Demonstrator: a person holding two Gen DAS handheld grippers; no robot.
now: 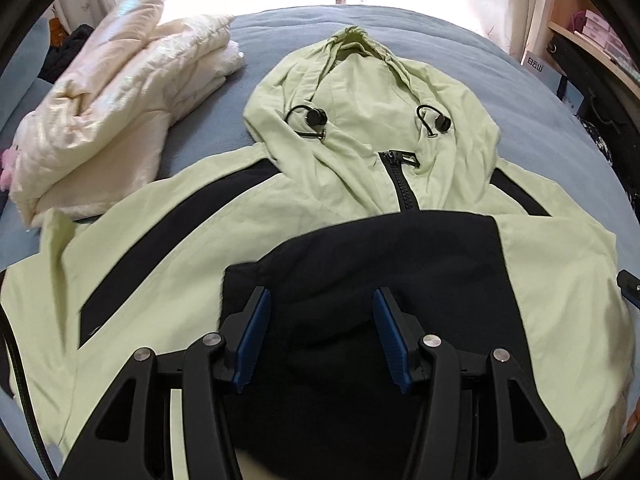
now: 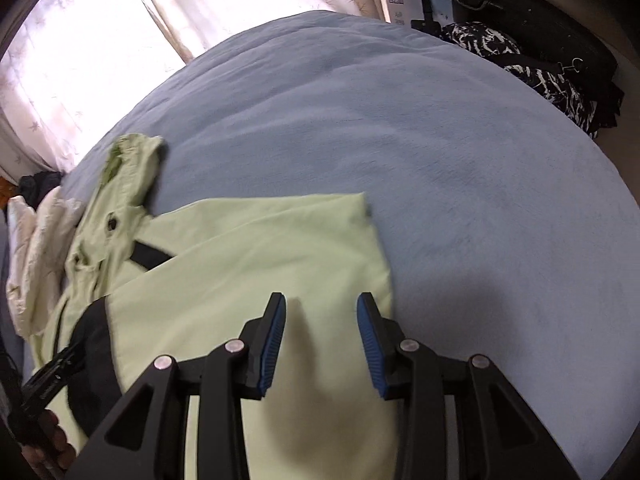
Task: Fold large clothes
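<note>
Setting: A blue bedspread (image 2: 400,128) covers the bed, with bright curtains (image 2: 80,48) behind it.
Jacket: The pale green jacket (image 1: 168,248) with black panels lies face up across the bedspread, its hood (image 1: 360,80) pointing toward the curtains and its zipper (image 1: 404,184) closed at the collar.
My left gripper (image 1: 322,334): It hangs over the jacket's black chest panel, jaws apart, nothing pinched between the blue pads.
My right gripper (image 2: 322,340): It hovers above the jacket's folded green sleeve edge near the bedspread, jaws parted and empty.
Neighbours: A folded cream garment (image 1: 112,120) sits just beside the jacket's shoulder, and patterned dark clothing (image 2: 540,64) lies at the bed's far edge.
</note>
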